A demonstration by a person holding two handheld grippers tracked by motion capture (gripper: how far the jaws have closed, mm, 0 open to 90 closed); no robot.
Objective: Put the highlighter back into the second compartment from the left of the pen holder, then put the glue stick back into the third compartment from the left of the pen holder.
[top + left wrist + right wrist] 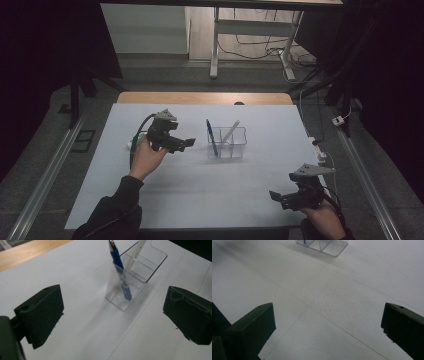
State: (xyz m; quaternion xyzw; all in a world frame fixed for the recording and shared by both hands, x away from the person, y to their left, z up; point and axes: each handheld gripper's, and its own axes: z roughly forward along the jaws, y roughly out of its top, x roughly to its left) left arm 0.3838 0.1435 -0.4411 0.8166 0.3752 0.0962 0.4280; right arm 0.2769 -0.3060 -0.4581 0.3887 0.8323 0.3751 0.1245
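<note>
Your blue pen (120, 272) and white pen (137, 251) stand in the clear holder (227, 144); both grippers, left (181, 143) beside it and right (280, 197) well apart, gape empty.

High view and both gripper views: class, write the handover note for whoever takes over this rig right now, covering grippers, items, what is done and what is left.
Left gripper: open, empty, just left of the clear holder.
Right gripper: open, empty, near the table's front right edge.
Items: blue pen leans in the holder's left compartment; white pen leans in another compartment further right.
Done: both pens stand in the holder.
Left: a small pale item lies behind the left hand; I cannot tell what it is, so check it.
</note>
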